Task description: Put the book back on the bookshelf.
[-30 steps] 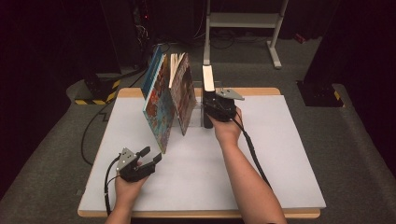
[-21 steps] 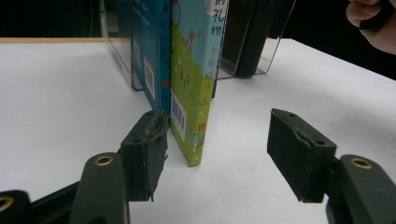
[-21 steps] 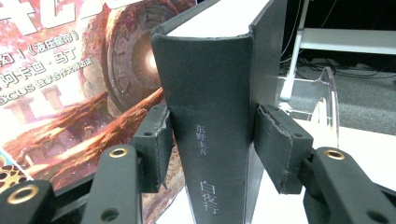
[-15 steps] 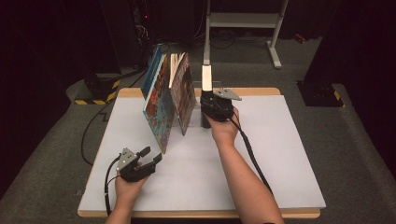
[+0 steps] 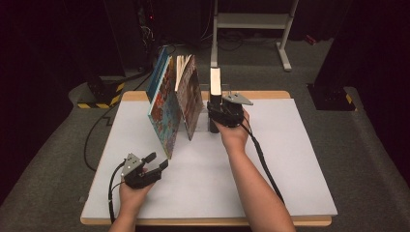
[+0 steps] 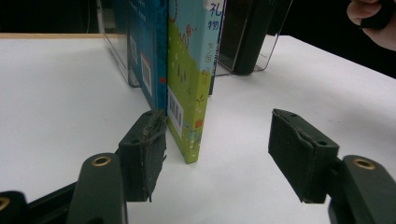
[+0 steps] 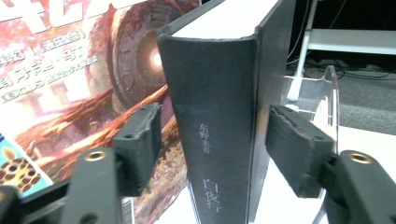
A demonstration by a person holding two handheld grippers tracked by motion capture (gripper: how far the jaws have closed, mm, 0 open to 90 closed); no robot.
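My right hand-held gripper (image 7: 212,154) has just been opening, pads off the black book (image 7: 224,112); I'd back straight out, leaving it upright.

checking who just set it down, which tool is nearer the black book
Right. The right tool straddles the black book, its jaws just opened off the spine. The left tool sits at the table's near edge.

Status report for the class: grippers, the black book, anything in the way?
Right gripper jaws just opened, straddling black book. Left gripper open, idle. Leaning books close beside.
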